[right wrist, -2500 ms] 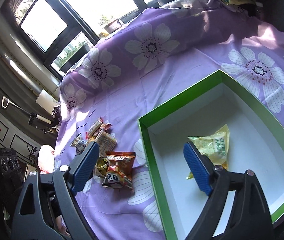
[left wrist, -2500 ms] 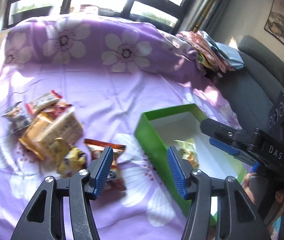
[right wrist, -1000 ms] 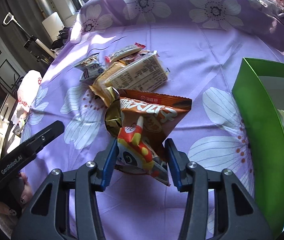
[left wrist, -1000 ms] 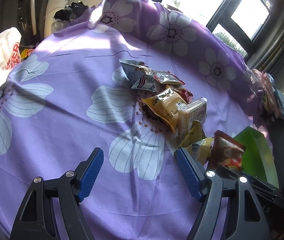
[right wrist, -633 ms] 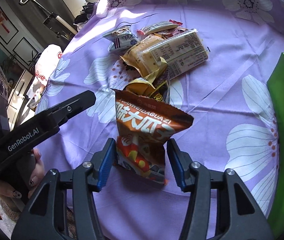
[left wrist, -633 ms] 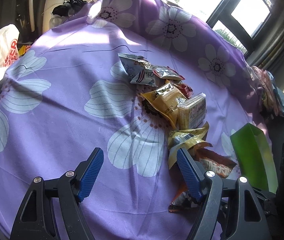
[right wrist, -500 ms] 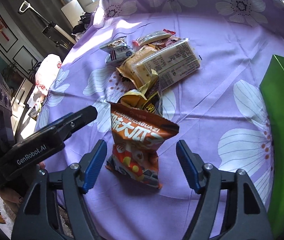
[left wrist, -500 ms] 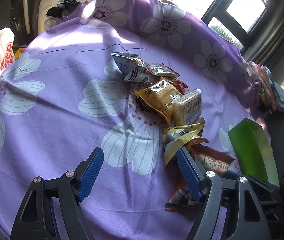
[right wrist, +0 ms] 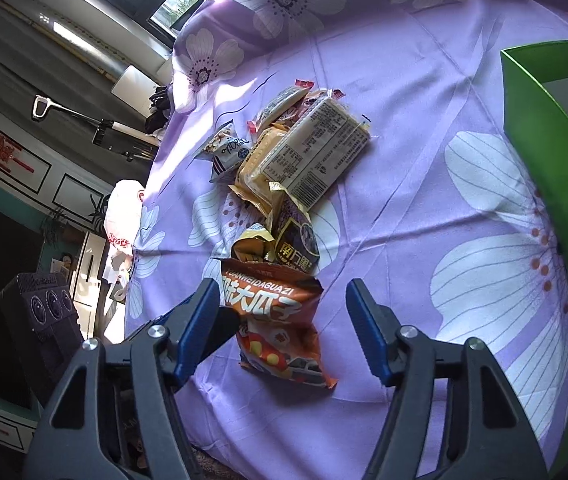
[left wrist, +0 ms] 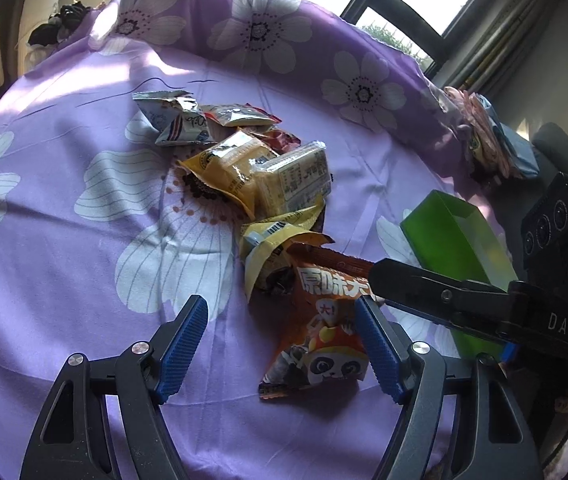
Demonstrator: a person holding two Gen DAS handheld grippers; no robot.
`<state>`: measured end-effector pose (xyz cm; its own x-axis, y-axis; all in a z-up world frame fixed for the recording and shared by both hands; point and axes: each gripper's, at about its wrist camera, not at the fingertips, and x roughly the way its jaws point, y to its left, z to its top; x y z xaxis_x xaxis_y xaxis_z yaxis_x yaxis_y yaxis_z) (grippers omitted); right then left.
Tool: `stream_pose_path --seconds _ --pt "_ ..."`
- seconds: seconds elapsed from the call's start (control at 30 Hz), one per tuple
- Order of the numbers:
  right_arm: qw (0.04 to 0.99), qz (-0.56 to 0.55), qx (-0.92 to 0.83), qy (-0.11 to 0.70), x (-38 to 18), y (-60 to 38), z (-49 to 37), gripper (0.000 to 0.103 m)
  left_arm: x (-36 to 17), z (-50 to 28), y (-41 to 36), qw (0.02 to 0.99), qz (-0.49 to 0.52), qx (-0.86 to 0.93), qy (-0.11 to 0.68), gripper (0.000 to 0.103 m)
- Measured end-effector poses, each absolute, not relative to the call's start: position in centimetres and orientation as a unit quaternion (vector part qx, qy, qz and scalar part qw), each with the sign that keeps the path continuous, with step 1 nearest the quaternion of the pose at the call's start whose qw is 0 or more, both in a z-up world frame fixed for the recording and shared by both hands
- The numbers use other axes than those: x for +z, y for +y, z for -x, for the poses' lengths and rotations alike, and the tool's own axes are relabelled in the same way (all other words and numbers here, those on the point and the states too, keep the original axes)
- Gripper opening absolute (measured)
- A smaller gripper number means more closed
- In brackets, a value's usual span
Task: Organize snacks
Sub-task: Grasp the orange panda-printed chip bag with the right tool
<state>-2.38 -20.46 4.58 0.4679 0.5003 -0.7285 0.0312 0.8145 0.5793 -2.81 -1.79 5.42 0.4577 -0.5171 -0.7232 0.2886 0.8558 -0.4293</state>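
Observation:
An orange panda snack bag point(left wrist: 319, 332) lies flat on the purple flowered cloth, also in the right wrist view point(right wrist: 280, 320). My right gripper point(right wrist: 284, 324) is open and hangs over it, holding nothing. My left gripper point(left wrist: 280, 344) is open and empty, just left of the bag. Behind the bag lies a pile of snacks: a yellow packet point(left wrist: 272, 248), a clear biscuit pack point(left wrist: 295, 184) and an orange-yellow pack point(left wrist: 228, 172). The green box point(left wrist: 451, 240) stands to the right, also in the right wrist view point(right wrist: 539, 128).
Two small silver-blue packets point(left wrist: 176, 120) lie at the far end of the pile. Folded cloths point(left wrist: 491, 140) sit at the back right by a grey sofa. A white plastic bag point(right wrist: 124, 216) hangs off the table's left edge.
The right gripper held the orange panda bag a second ago, then opened and let it drop on the cloth. The left gripper swung from the box toward the pile.

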Motion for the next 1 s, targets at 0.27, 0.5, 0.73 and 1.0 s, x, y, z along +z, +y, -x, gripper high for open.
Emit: stream_pose_path --seconds 0.27,0.5,0.73,1.0 --pt "0.804 -0.26 0.154 0.512 3.5 -19.7 1.9 0.061 4.5 3.3 -4.3 0.825 0.104 -0.275 0.482 0.076" --pt "0.792 -0.249 0.167 0.532 2.3 -18.8 1.7 0.058 3.6 3.3 -5.0 0.812 0.106 -0.289 0.496 0.065" --pt "0.79 -0.228 0.161 0.546 1.3 -17.7 1.6 0.055 2.8 3.3 -5.4 0.816 0.09 -0.279 0.499 0.06" --pt "0.787 -0.244 0.166 0.542 0.7 -18.0 1.3 0.056 2.3 3.2 -5.4 0.817 0.091 -0.278 0.497 0.06"
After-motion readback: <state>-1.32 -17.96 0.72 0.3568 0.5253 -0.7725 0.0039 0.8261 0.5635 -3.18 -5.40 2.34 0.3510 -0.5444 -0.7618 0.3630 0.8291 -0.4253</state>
